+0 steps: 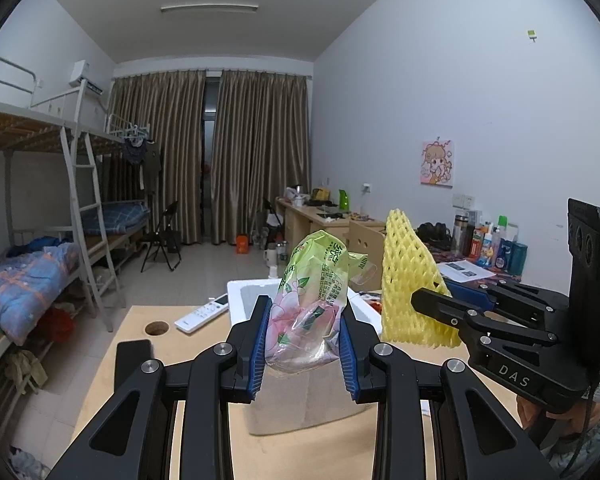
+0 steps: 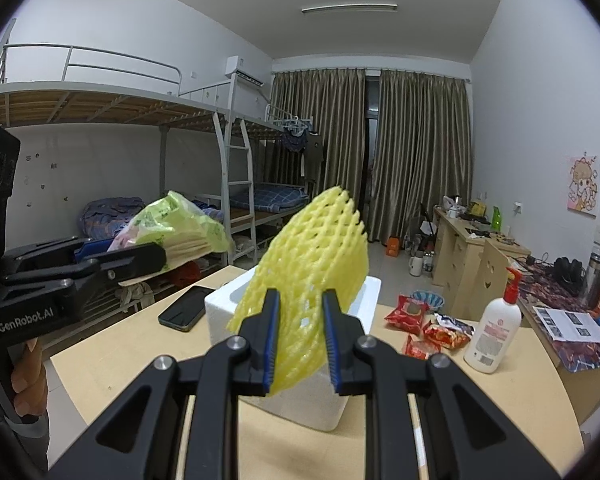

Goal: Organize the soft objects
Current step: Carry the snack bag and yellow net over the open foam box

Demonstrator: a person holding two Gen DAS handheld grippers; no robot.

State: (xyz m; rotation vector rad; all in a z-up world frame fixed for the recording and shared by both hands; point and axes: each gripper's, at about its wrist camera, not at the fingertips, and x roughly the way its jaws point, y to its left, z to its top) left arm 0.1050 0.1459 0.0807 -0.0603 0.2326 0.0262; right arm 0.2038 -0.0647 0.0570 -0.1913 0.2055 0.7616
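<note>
My left gripper (image 1: 305, 344) is shut on a crumpled green and pink plastic wrapper (image 1: 314, 300), held up above the white foam box (image 1: 244, 300). The same wrapper (image 2: 176, 220) shows at the left in the right wrist view, in the left gripper (image 2: 140, 256). My right gripper (image 2: 299, 340) is shut on a yellow foam net sleeve (image 2: 316, 264), lifted over the foam box (image 2: 364, 296). In the left wrist view that net (image 1: 410, 280) stands at the right, pinched in the right gripper (image 1: 436, 304).
On the wooden table (image 2: 120, 344) lie a black phone (image 2: 184, 312), red snack packets (image 2: 428, 328) and a white lotion pump bottle (image 2: 494, 332). A white remote (image 1: 202, 314) lies left of the box. Bunk beds (image 1: 40, 200) stand at the left, desks (image 2: 472, 244) at the right.
</note>
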